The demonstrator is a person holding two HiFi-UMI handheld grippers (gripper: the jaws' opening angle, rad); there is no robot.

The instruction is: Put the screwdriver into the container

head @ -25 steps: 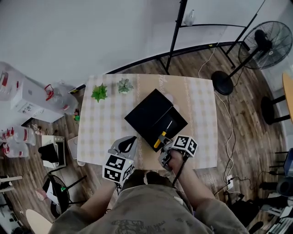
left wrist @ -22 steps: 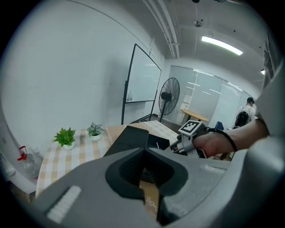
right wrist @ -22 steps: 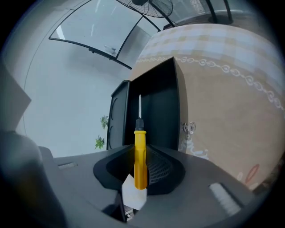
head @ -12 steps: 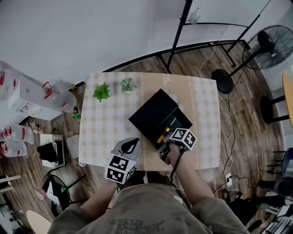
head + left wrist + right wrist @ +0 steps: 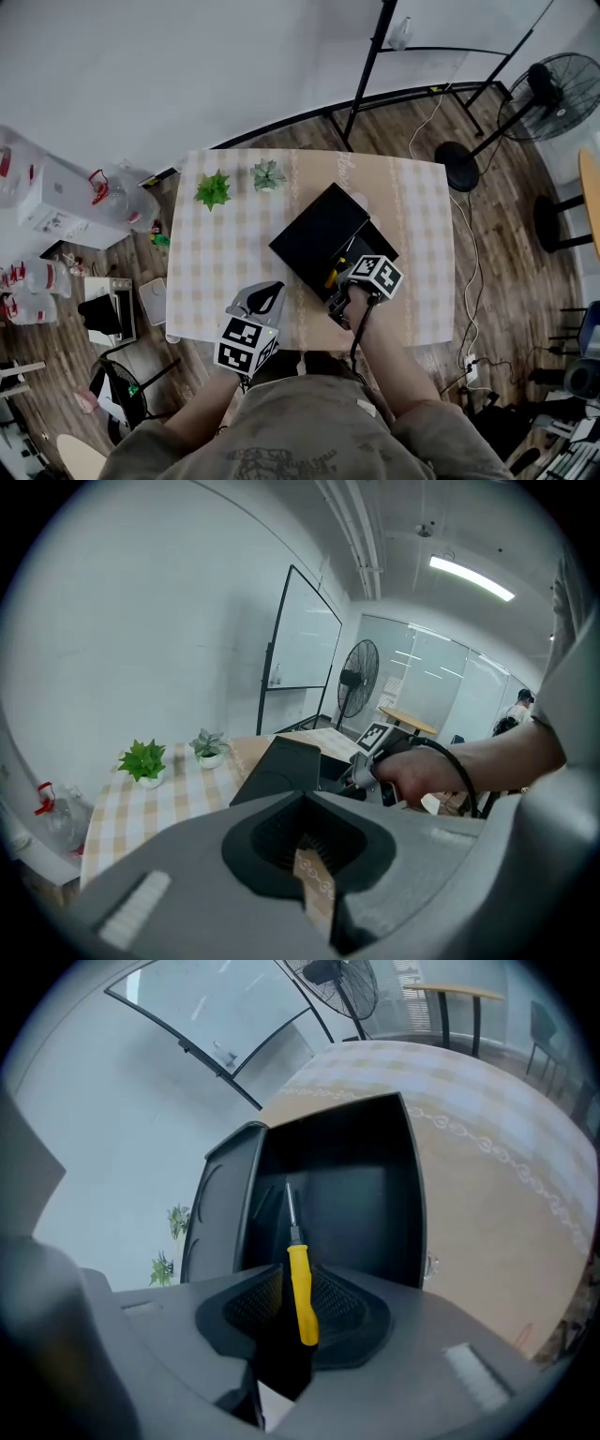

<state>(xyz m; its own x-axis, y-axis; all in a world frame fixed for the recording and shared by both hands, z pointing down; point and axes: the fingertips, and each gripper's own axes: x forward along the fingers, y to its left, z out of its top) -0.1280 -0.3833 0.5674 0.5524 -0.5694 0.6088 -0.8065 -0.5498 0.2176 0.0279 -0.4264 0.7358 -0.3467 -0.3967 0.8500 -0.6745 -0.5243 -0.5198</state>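
Screwdriver (image 5: 298, 1279) is clamped by its yellow handle in right gripper (image 5: 300, 1314), tip pointing into the open black container (image 5: 361, 1199) on table (image 5: 225, 253). Lower tip-first, clear of walls, w/ shaft well inside, then part jaws. Left gripper (image 5: 314, 892) is closed & empty, near table edge

- No text, brand, number or sign is legible in any view.
- Black-and-white marker cube (image 5: 246, 344) on the left gripper (image 5: 263, 296): square coded patterns only, no characters.
- Black-and-white marker cube (image 5: 377, 275) on the right gripper (image 5: 339, 284): the same kind of coded patterns.
- White cardboard box (image 5: 47, 199) on the floor: red print, too small to read.
- Beige checked tablecloth (image 5: 487, 1147): a printed chain of small rings, ornament rather than lettering.
- Yellow-handled screwdriver (image 5: 300, 1297): handle face plain.
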